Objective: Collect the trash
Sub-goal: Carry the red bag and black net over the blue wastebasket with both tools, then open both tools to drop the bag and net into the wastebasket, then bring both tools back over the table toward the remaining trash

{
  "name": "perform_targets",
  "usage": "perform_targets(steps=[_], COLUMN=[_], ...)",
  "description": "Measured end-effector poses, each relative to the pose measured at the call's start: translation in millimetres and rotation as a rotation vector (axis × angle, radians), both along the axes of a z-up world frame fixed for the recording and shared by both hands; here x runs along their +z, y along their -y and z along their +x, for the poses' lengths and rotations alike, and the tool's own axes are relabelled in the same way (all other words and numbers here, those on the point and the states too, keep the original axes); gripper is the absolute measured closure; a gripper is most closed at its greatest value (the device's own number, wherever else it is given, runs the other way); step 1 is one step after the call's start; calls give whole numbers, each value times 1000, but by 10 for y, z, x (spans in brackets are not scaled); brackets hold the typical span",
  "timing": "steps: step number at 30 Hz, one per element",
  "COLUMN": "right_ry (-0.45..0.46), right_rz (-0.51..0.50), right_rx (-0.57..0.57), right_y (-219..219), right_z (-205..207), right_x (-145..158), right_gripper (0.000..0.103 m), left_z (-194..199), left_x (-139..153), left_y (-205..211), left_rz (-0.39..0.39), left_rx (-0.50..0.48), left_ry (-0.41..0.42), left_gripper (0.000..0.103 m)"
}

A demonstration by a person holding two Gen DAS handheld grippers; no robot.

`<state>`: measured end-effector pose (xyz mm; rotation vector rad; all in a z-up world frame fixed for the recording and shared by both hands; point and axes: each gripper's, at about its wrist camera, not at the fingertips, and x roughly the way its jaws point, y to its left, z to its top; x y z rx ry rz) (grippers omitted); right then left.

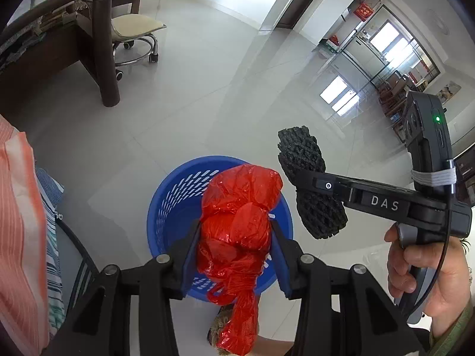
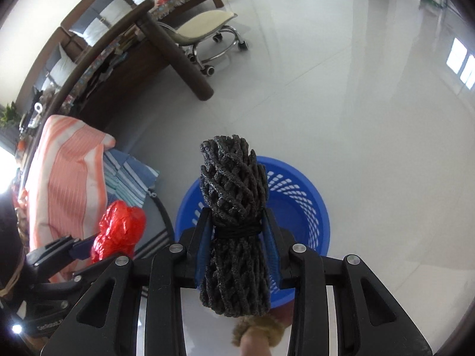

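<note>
Left wrist view, left to right: a striped orange-and-white cloth (image 1: 20,222) at the left edge, over a blue striped fabric (image 1: 53,237); a dark wooden table (image 1: 98,44) and a wheeled stool (image 1: 135,32) farther back on the pale tiled floor (image 1: 222,89). At centre, the left gripper (image 1: 236,252) pinches a knotted red plastic bag (image 1: 240,225) between its blue pads (image 1: 190,261), the bag held above the blue perforated basket (image 1: 178,201) standing on the floor. To the right, the right gripper (image 1: 314,190), held in a hand (image 1: 427,270), clamps a bundle of black foam netting (image 1: 308,178) just beside the basket's far right rim.

Right wrist view, left to right: the striped cloth (image 2: 68,178); the red bag (image 2: 118,231) in the left gripper (image 2: 86,246); at centre, the right gripper (image 2: 237,237) pressed against the tied waist of the upright black netting bundle (image 2: 234,207), directly above the basket's (image 2: 305,207) left rim; bare floor (image 2: 371,118) to the right
</note>
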<state>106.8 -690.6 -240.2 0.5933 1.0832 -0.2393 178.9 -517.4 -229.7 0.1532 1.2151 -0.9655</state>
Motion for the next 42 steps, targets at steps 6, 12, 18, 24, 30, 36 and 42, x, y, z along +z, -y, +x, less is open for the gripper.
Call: perform_targets(steps=[6,12,18,24,30,36,42], right_ry=[-15,14,82,181,277,313,319], right_rz=[50,86,-75,-375,-630,-695,-776], right_rx=[-48,-68,-41,-92,-186,-226,-284], right_y=[272,346,57,-638,-1359,-1588,-1718], right_z=[-36,-89,-176,-400,-779,-875,-921], right_x=[-238,-232,242,1038,1380,1544,1747], right_gripper=[62,48,20,1,1,1,1], left_z=[45,75,-131,-487,-764,-876,-896], left_x=[-231,-164,306,835,1075,1211,1286], left_y=[154,102,-408,-1123,-1685,-2077,-2326], left_rz=[-4,-17,-48,-32,4,36,40], left_rx=[31,50,152,229,264,309,342], left_ry=[-37,8,150,291,333,383,382], left_gripper=[41,41,41,25,23,23,23])
